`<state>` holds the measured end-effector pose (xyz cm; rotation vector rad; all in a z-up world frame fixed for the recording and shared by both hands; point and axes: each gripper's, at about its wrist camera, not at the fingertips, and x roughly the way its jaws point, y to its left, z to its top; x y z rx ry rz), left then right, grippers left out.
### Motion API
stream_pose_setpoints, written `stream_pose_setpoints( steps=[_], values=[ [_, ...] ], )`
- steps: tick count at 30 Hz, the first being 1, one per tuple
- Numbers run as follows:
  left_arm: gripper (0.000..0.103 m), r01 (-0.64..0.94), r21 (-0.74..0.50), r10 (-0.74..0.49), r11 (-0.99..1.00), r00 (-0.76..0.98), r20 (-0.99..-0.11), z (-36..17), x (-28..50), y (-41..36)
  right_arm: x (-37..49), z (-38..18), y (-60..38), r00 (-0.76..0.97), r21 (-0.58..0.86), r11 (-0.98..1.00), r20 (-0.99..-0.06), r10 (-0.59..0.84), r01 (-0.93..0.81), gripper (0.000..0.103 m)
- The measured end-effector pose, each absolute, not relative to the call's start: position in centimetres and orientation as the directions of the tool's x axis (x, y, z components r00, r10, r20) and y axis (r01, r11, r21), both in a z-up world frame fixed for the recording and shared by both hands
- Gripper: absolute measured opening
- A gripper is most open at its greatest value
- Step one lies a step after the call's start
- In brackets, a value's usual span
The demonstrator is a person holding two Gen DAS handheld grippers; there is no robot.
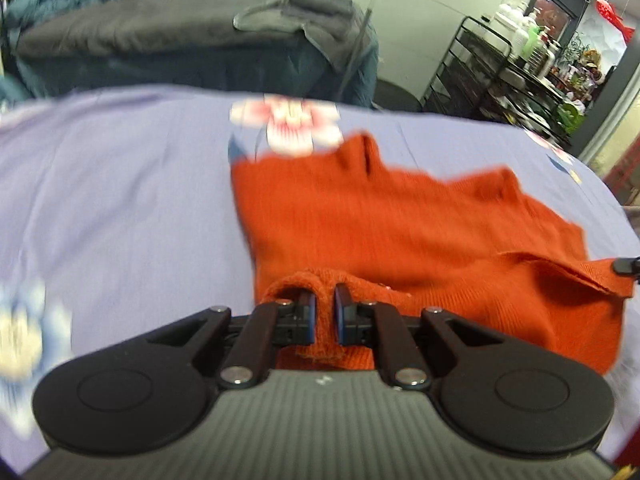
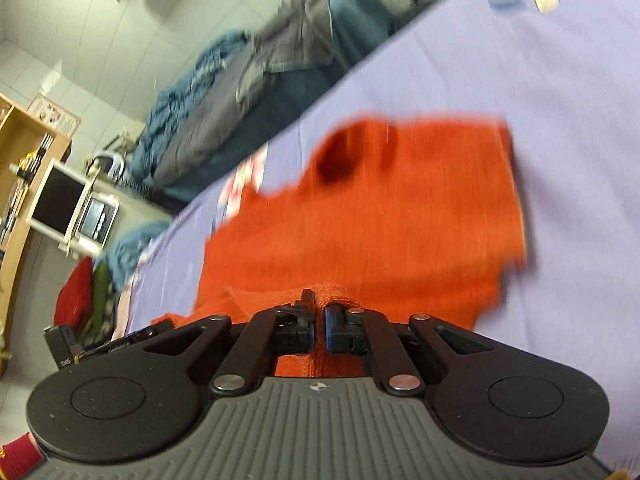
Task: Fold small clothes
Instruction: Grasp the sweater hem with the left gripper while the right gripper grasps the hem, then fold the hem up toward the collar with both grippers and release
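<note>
Left gripper (image 1: pixel 324 308) pinching orange knit garment (image 1: pixel 400 220), rumpled, blurred

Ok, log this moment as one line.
left gripper: shut on orange garment | right gripper: shut on orange garment | surface: lilac sheet

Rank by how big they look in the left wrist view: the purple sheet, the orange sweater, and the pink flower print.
1. Purple sheet, spanning the frame.
2. Orange sweater.
3. Pink flower print, smallest, though it lies farther from the camera, which shrinks it somewhat.
</note>
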<state>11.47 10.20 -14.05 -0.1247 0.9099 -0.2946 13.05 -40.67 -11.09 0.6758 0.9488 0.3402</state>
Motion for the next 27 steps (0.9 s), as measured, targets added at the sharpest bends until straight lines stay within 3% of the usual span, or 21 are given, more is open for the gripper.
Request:
stream_pose_setpoints(
  steps=[11,14,17,18,19,20,21,24,27],
  values=[
    [0.011,0.120,-0.245,-0.266,0.962,0.615,-0.743,-15.2,23.2,8.3,19.1,-12.4,-42.9,0.635,0.590,0.804,-0.649,0.418,0.074,0.008],
    [0.019,0.023,-0.238,-0.203,0.971,0.603,-0.771,-16.4,25.5,8.4,20.2,-13.5,-43.4,0.625,0.571,0.810,-0.682,0.379,0.132,0.008],
    [0.050,-0.029,-0.139,-0.095,0.990,0.590,-0.802,-16.8,26.5,8.6,21.1,-14.4,-43.1,0.607,0.516,0.839,-0.727,0.321,0.175,0.011],
    [0.051,-0.024,-0.090,-0.058,0.996,0.594,-0.803,-16.7,26.3,8.6,20.9,-14.2,-42.9,0.617,0.497,0.849,-0.729,0.297,0.180,0.021],
    [0.051,-0.003,-0.045,-0.034,0.999,0.606,-0.795,-16.3,25.8,8.4,20.4,-13.9,-42.6,0.634,0.473,0.861,-0.727,0.263,0.185,0.039],
    [0.054,0.031,-0.014,-0.030,0.999,0.620,-0.784,-16.0,25.1,8.1,19.8,-13.4,-42.5,0.657,0.453,0.872,-0.717,0.234,0.185,0.047],
    [0.059,0.075,0.015,-0.036,0.997,0.635,-0.772,-15.6,24.2,7.6,19.0,-12.9,-42.2,0.681,0.435,0.882,-0.702,0.206,0.182,0.067],
    [0.060,0.184,0.087,-0.063,0.979,0.680,-0.730,-14.5,20.8,5.6,16.3,-11.6,-40.8,0.741,0.374,0.919,-0.650,0.167,0.122,0.068],
    [0.058,0.278,0.045,-0.160,0.960,0.671,-0.724,-14.6,18.2,3.7,16.0,-11.3,-37.7,0.717,0.311,0.948,-0.645,0.263,-0.068,0.057]
  ],
)
